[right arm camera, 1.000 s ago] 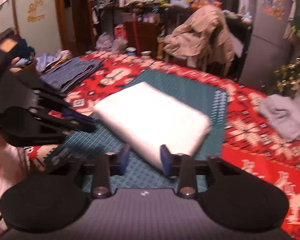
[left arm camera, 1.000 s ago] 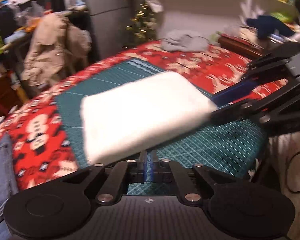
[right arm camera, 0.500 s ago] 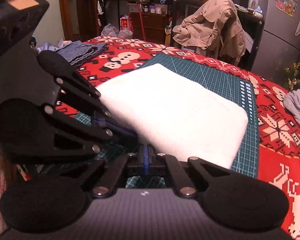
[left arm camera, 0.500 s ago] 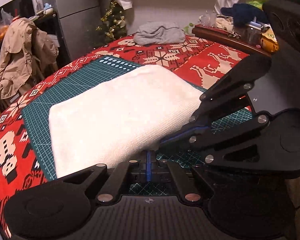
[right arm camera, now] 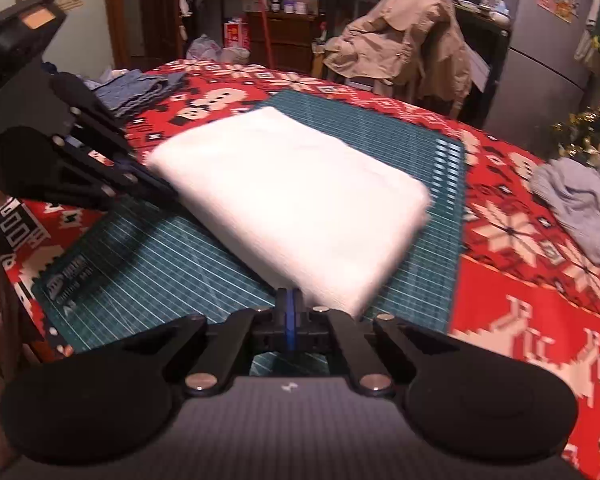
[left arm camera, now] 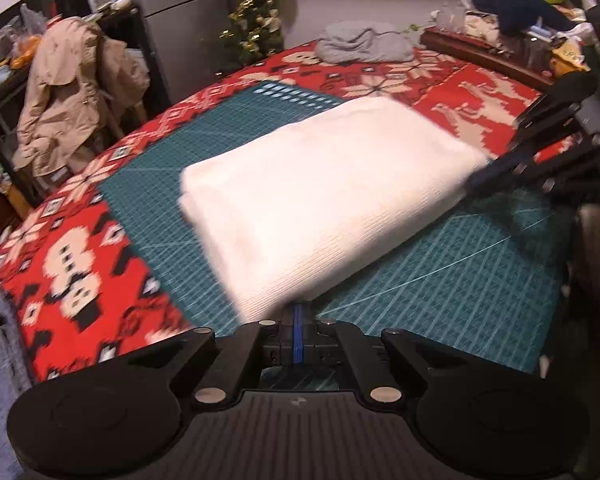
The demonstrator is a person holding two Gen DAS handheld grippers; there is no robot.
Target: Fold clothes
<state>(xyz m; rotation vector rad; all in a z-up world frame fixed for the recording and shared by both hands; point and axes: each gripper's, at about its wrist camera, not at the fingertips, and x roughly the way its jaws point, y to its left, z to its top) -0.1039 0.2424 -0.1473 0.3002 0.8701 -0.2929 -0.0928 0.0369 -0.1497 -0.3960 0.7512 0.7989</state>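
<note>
Your left gripper [left arm camera: 297, 314] has its two black fingers drawn fully together, the blue pads meeting in a single line with no gap, and they pinch the near corner of the folded white knitted garment [left arm camera: 324, 196]. Your right gripper [right arm camera: 288, 300] shows the same closure: blue pads pressed together at the near edge of the same white garment [right arm camera: 296, 196], which runs straight into the pinch.

Each gripper appears in the other's view. In the left wrist view, the right gripper [left arm camera: 480, 178] reaches in from the right and its fingertips meet the garment's far right corner. In the right wrist view, the left gripper [right arm camera: 168, 196] comes from the left and meets the garment's left edge.

The garment is a thick rectangular bundle lying over the dark teal gridded cutting mat [left arm camera: 452, 280], its far edges blurred; whether it rests on the mat or is raised off it cannot be told. The mat sits on a red patterned tablecloth [right arm camera: 520, 320]. A crumpled grey garment [right arm camera: 580, 208] lies on the cloth, well apart from the mat.
</note>
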